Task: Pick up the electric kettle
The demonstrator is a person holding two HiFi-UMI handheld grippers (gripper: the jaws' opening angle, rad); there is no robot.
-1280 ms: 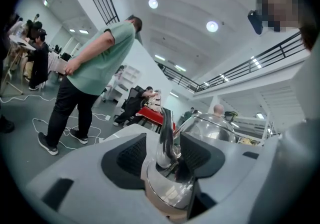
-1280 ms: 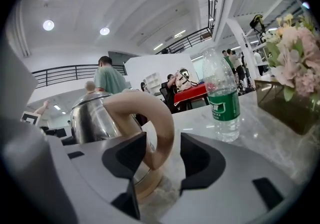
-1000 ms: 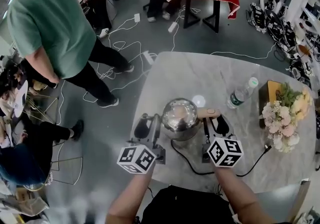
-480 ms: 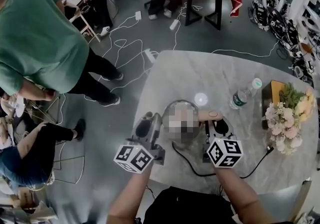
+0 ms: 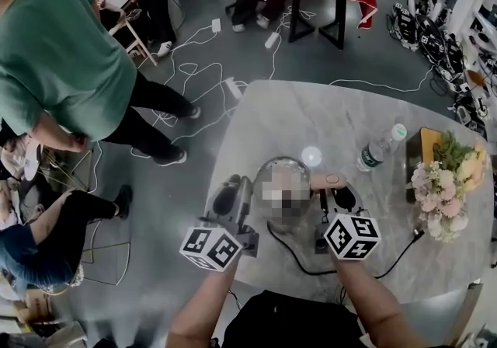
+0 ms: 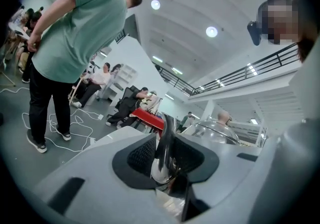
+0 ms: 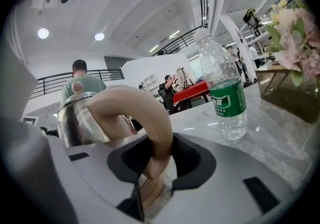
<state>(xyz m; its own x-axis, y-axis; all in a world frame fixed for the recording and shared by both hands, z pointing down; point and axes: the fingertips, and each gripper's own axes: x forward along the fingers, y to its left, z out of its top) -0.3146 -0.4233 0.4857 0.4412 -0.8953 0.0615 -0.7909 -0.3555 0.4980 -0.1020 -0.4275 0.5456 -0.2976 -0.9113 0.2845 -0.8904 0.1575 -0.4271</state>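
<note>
Looking down in the head view, much of the round steel electric kettle point(image 5: 283, 163) was blurred over. It stood near the 6 o'clock edge of the grey marbled surface point(image 5: 311, 113). The left tongs point(image 5: 231, 187) lay at its 9 o'clock and the right tongs point(image 5: 335, 189) at its 3 o'clock, by the beige handle point(image 5: 326, 179). Their tips were hard to make out from above. A clear plastic bottle point(image 5: 378, 147) stood at the kettle's 2 o'clock, with pale flowers point(image 5: 443, 183) farther out toward 3 o'clock.

In the left gripper view, the left tongs point(image 6: 165, 155) were closing. Their ribbed black pads point(image 6: 142, 155) pressed on a narrow, mirror-bright metal part of the kettle, though which part was unclear.

In the right gripper view, the right tongs point(image 7: 160, 160) were closing and pinched the smooth, curved handle point(image 7: 135, 105) between dark pads. The kettle's shiny body point(image 7: 80, 120) rose at 9 o'clock, its lower half hidden.
</note>
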